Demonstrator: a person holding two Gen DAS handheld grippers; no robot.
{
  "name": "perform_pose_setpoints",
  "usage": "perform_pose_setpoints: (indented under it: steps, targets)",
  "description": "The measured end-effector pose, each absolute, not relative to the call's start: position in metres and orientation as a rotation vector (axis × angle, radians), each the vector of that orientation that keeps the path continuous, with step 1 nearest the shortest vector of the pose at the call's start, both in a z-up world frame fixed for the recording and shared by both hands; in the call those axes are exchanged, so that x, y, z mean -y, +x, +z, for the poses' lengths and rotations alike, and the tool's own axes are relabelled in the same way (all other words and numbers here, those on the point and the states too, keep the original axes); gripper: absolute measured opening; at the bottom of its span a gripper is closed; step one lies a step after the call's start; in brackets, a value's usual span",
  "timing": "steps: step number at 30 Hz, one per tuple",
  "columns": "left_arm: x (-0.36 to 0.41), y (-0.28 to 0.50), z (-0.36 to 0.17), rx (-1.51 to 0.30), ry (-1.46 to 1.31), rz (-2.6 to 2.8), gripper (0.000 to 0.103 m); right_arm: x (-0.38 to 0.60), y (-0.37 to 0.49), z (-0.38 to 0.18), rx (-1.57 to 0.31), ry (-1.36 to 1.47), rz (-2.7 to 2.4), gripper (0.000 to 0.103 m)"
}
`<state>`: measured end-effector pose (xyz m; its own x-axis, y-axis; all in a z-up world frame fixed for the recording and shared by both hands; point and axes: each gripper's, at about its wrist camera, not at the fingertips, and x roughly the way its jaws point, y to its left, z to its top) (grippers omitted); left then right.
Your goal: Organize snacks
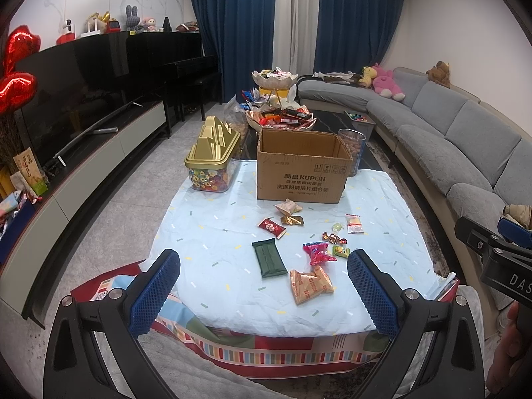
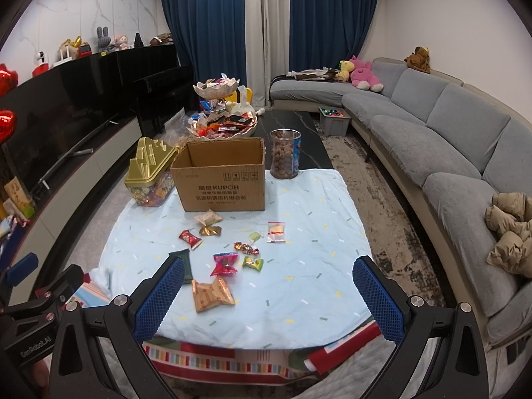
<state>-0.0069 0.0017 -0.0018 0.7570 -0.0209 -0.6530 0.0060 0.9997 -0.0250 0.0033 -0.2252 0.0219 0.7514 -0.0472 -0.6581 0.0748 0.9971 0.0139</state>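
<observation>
I had both the left gripper (image 1: 264, 287) and right gripper (image 2: 267, 294) with jaws spread wide, empty; wrapped snacks (image 1: 311, 286) lay scattered mid-frame before the open cardboard box (image 1: 301, 179).

Pale-blue confetti-print cloth (image 1: 206, 232); brown box (image 1: 299, 173); dark-green, possibly black, packet (image 1: 269, 257).

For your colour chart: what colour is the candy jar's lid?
Gold; the lid shows best in the left wrist view.

Left gripper (image 1: 264, 286) fingers spread; right gripper (image 2: 269, 294) likewise.
</observation>
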Motion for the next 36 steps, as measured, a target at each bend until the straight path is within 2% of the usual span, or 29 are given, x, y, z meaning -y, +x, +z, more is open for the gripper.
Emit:
perform_pose_setpoints:
  steps: [18, 36]
  targets:
    - [-0.001, -0.012, 0.003, -0.727, -0.021, -0.014, 0.103, 0.224, 0.004, 0.022, -0.732, 0.037, -0.064, 0.102]
    - [-0.016, 0.021, -0.028, -0.787, -0.021, 0.022, 0.102, 0.205, 0.039, -0.006, -0.792, -0.023, -0.02, 0.102]
